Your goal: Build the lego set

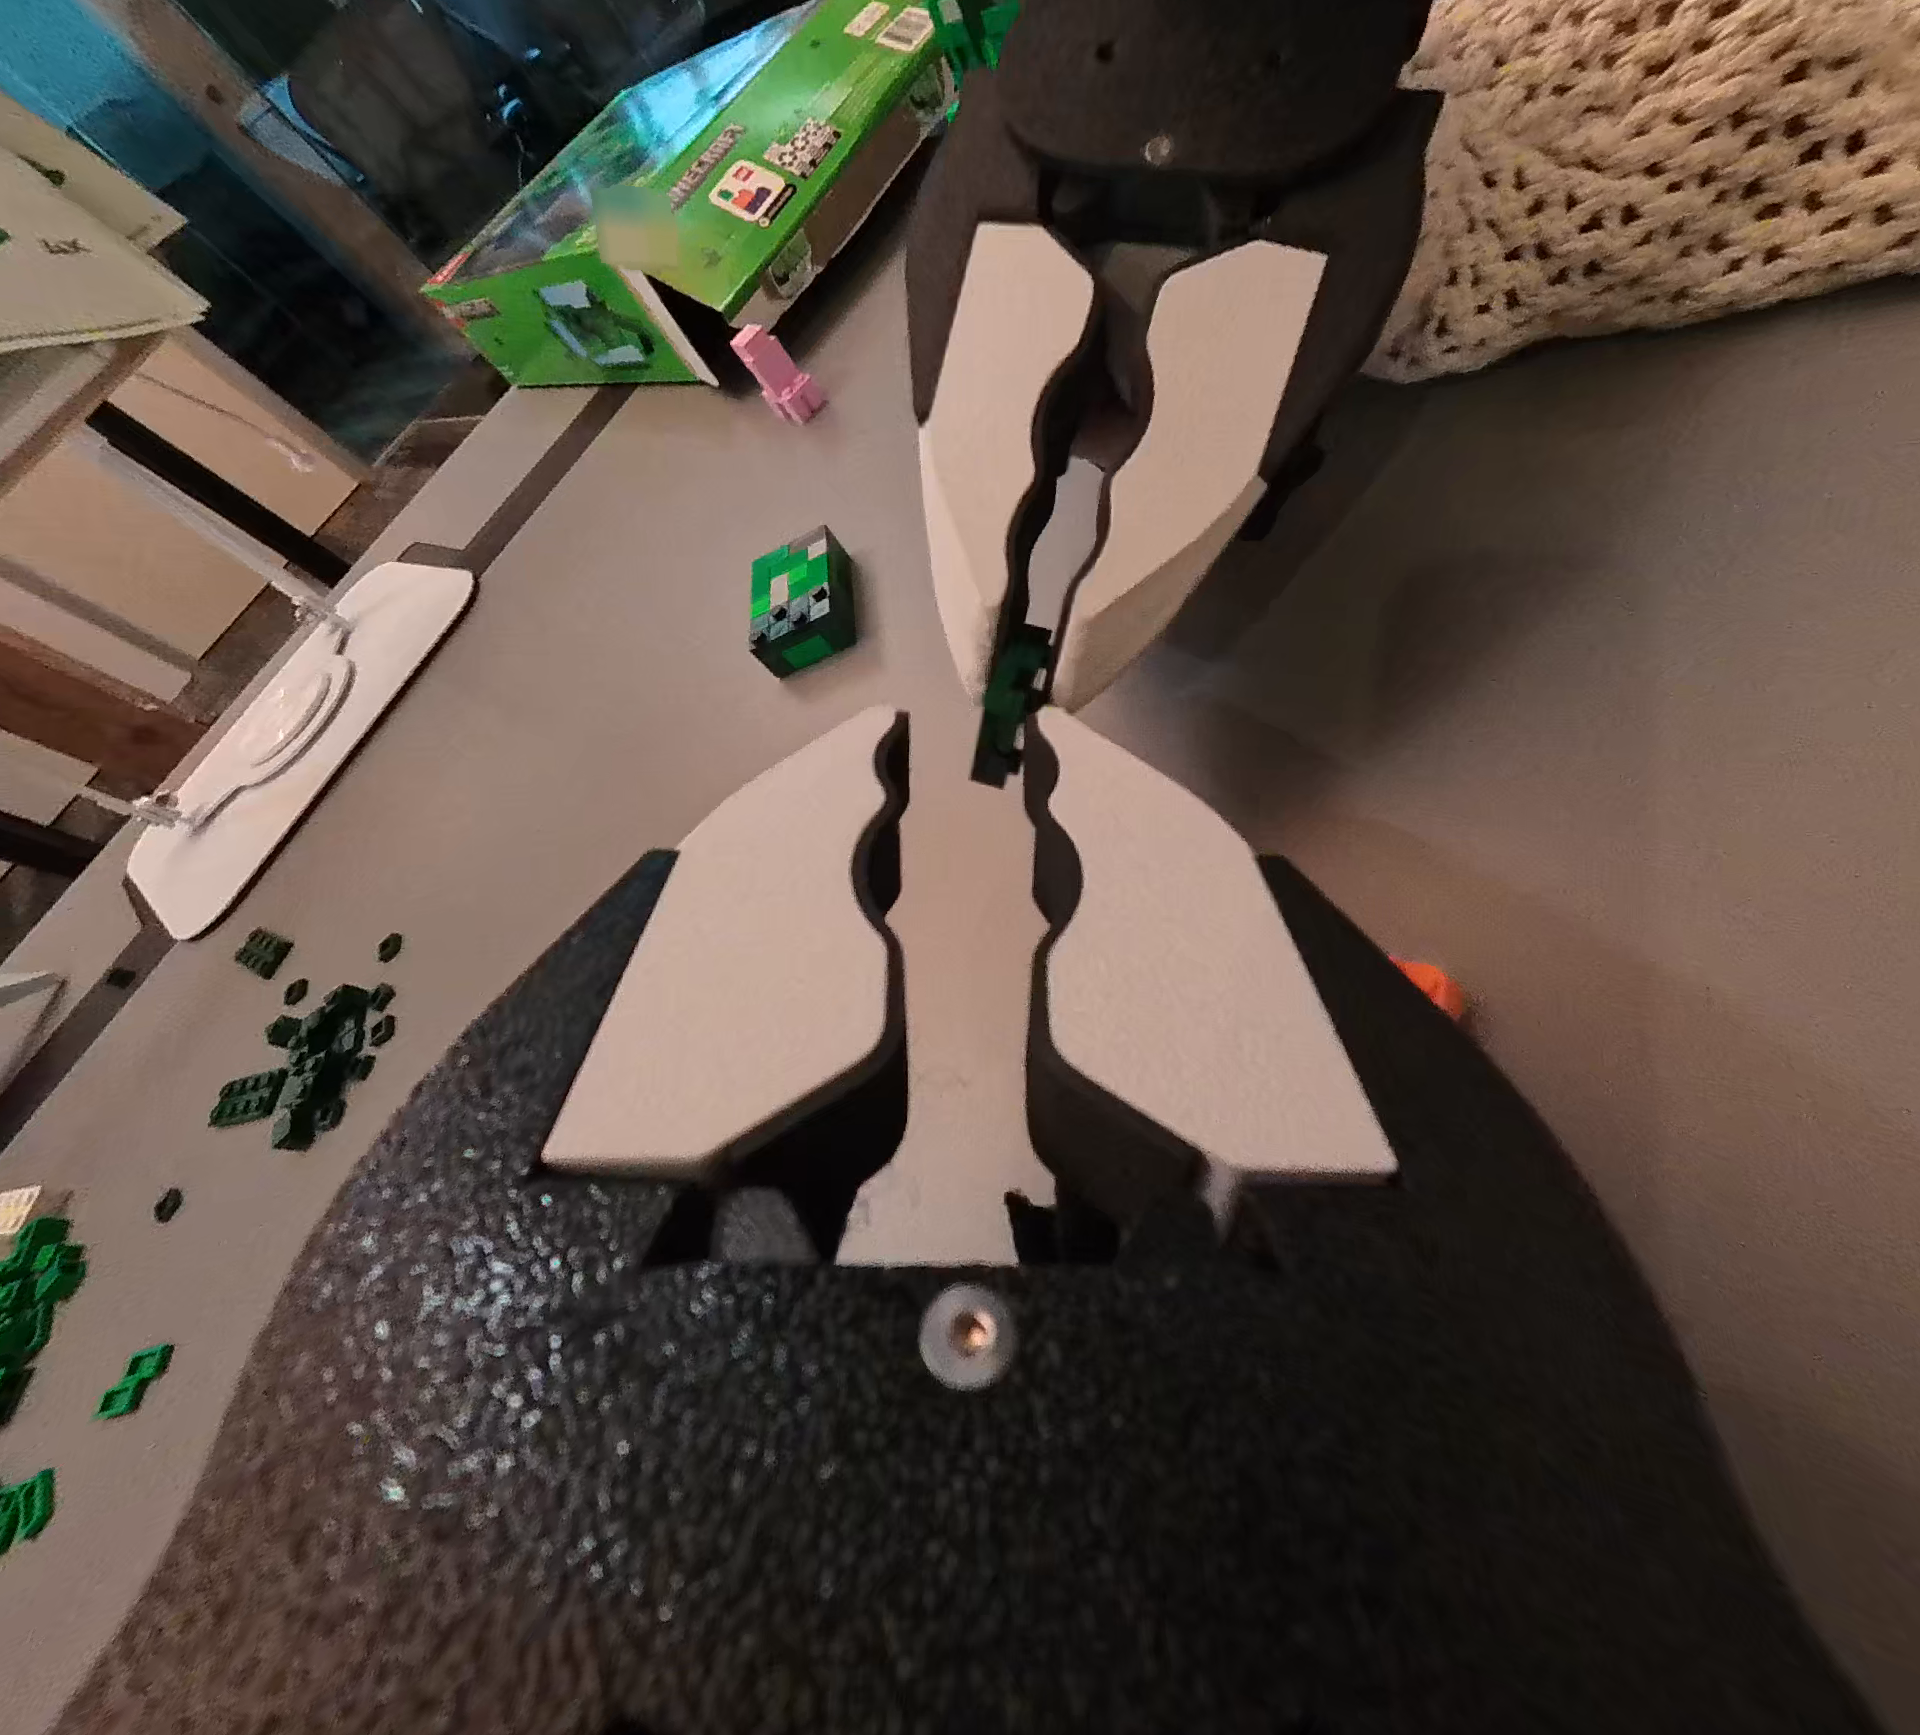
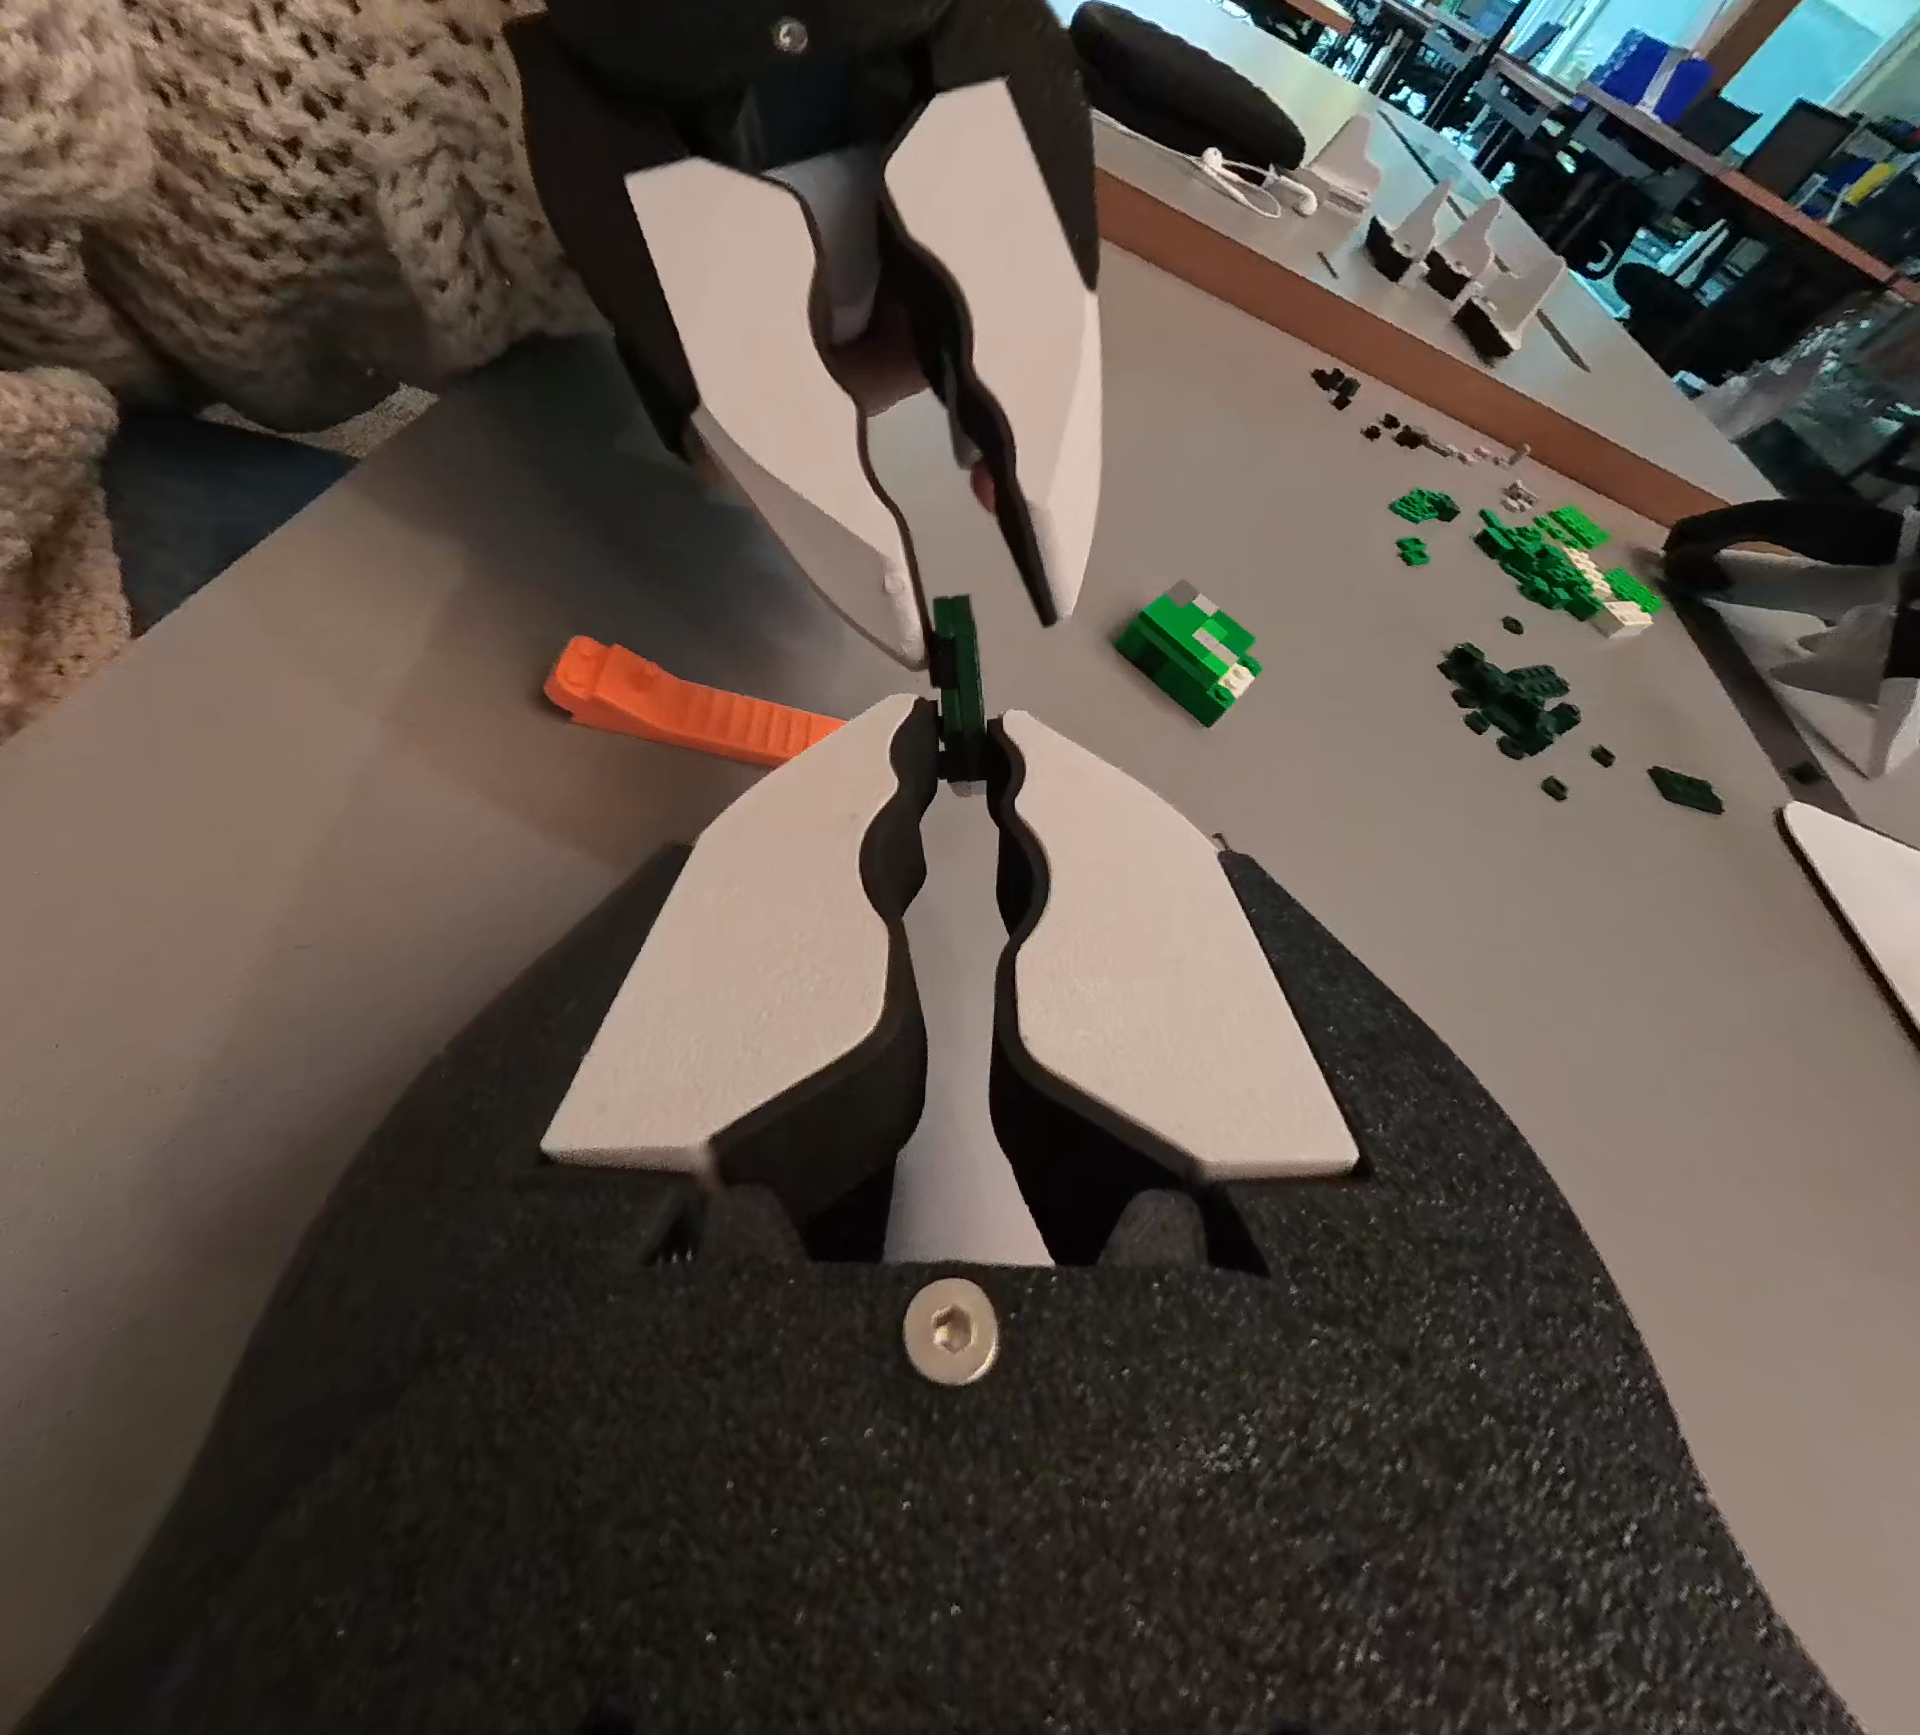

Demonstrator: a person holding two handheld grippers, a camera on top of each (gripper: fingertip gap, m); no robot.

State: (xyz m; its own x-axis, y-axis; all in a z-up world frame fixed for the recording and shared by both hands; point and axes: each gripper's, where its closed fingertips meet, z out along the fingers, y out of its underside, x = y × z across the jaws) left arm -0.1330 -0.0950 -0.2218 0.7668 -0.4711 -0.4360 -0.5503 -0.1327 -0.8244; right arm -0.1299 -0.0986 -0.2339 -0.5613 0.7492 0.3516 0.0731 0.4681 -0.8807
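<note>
— Though seen only edge-on, clamped tight between the tips of the right gripper [image 2: 961, 740]: a thin dark green lego stack [image 2: 956, 677], raised above the grey table [image 2: 312, 854].

— And the left gripper [image 1: 971, 740]?

— Parted, gripping nothing, tips at the stack's free end, one fingertip against it.

— Elsewhere on the table?

— Resting just right of the tongs, a small green cube build [image 2: 1190, 651]. Lying to the left, an orange brick separator [image 2: 686, 703]. Scattered far right, loose dark green pieces [image 2: 1512, 698].
</note>
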